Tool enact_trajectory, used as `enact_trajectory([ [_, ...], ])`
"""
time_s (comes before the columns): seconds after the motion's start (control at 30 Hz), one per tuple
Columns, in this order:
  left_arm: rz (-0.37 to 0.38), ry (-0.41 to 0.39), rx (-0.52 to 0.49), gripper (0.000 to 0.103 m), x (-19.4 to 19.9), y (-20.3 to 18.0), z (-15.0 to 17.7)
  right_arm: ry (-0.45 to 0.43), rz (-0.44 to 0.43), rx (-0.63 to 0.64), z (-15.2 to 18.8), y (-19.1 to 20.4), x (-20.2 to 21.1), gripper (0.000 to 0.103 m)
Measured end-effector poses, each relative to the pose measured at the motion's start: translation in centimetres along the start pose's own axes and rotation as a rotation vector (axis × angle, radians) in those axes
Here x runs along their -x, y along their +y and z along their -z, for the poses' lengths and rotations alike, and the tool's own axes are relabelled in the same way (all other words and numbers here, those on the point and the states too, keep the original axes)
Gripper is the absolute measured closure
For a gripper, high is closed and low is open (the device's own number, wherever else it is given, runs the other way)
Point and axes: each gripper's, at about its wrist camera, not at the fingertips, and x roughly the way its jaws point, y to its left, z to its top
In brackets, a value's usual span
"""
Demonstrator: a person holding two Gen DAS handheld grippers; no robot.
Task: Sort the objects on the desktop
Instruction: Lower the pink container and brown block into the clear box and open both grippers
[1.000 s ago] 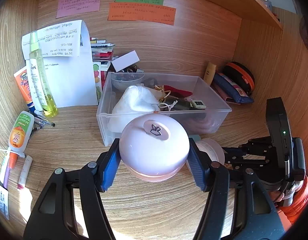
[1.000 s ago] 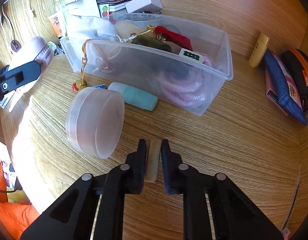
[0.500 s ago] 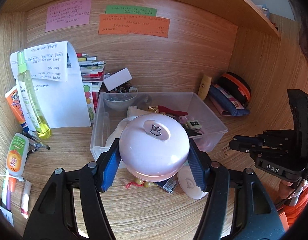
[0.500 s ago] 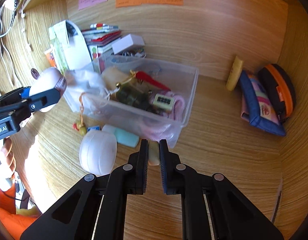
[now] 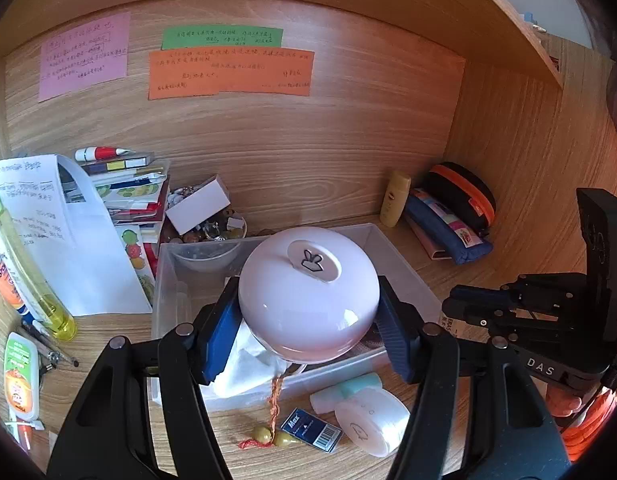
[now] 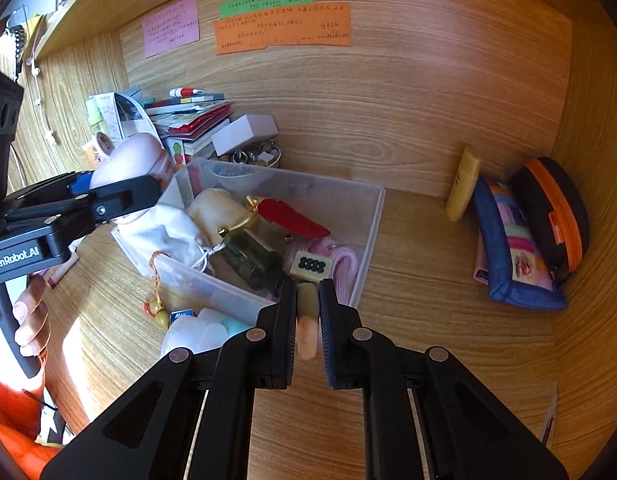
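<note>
**Both grippers loaded above the clear bin**

The left gripper [image 5: 308, 312] is clamped on a glossy pale-pink dome-shaped case with a rabbit mark [image 5: 308, 300], held above the near-left end of the clear plastic storage bin [image 6: 372, 232]. The right gripper [image 6: 307, 312] is pinched tight on a small beige-and-orange eraser-like stick [image 6: 307, 320], at the bin's near-right corner. On the wooden desk [image 6: 428, 320] just in front of the bin lie a round white lid [image 5: 372, 420], a mint-green tube [image 5: 348, 390] and a gold gourd charm on a red cord [image 5: 272, 438].
</note>
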Motion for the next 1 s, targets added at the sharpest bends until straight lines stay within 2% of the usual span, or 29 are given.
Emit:
enact_trajectory([
  [0.3, 0.012, 0.067, 0.011, 0.04, -4.0, 0.6, -0.4, -0.012, -0.017, 0.01, -1.9, -0.5, -1.5, 0.093],
  [0.53, -0.004, 0.129, 0.021, 0.04, -6.3, 1.4, 0.5, 0.039, -0.034, 0.008, -2.2, -0.5, -4.0, 0.093],
  [0.8, -0.03, 0.157, 0.023, 0.04, -7.3, 1.6, 1.0, 0.106, -0.025, -0.003, -1.5, -0.6, -6.5, 0.093],
  [1.0, -0.038, 0.155, 0.016, 0.04, -7.2, 1.4, 1.0, 0.115, 0.006, 0.044, -1.1, 0.4, -6.8, 0.092],
])
